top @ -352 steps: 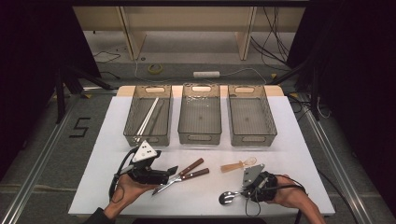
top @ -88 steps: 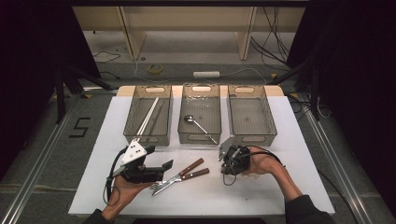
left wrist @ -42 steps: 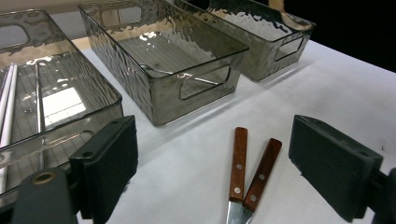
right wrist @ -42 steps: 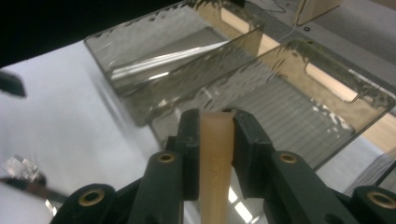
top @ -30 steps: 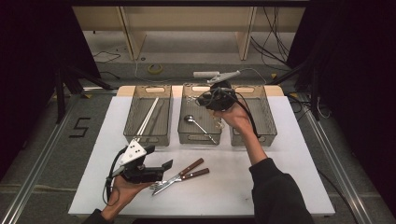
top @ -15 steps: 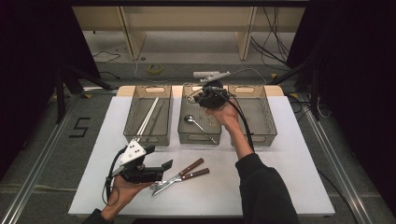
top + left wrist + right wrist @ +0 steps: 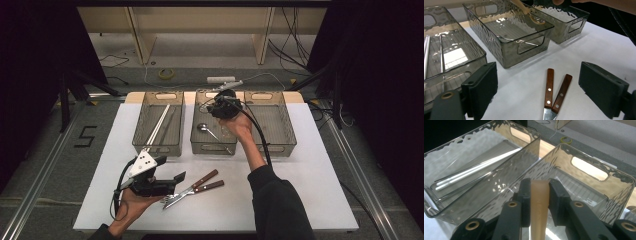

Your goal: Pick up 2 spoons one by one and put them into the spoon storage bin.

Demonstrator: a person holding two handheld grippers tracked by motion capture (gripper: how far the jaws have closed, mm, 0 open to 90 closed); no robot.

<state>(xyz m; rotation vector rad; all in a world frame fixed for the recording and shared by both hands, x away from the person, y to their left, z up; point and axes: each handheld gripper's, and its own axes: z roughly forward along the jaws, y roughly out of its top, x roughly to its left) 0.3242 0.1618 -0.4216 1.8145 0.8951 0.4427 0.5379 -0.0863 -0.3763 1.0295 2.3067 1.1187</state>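
The right claw (image 7: 221, 106) hangs over the middle bin (image 7: 216, 146) of three clear grey bins at the far side of the white worktop (image 7: 310, 175). In the right gripper view its two black jaws press on a pale wooden handle (image 7: 539, 202), which stands between the pads and runs down out of sight; this is the wooden spoon, whose bowl (image 7: 537, 20) shows in the left gripper view inside the middle bin, near the bin's far wall. A metal spoon (image 7: 207, 130) lies on the floor of the same bin. The left bin (image 7: 159, 146) holds pale chopsticks (image 7: 157, 127) lying lengthwise. The right bin (image 7: 280, 145) sits just beside the middle one.

The left claw (image 7: 172, 182) rests low over the near part of the worktop, jaws wide apart and gripping nothing. Just in front of it lie two pieces of wooden-handled cutlery (image 7: 554, 90), their riveted brown handles side by side and touching near the blades.

On the dark floor to the left of the worktop a pale mark reads "5" (image 7: 86, 136). No brand name or label can be read on the bins or the claws.
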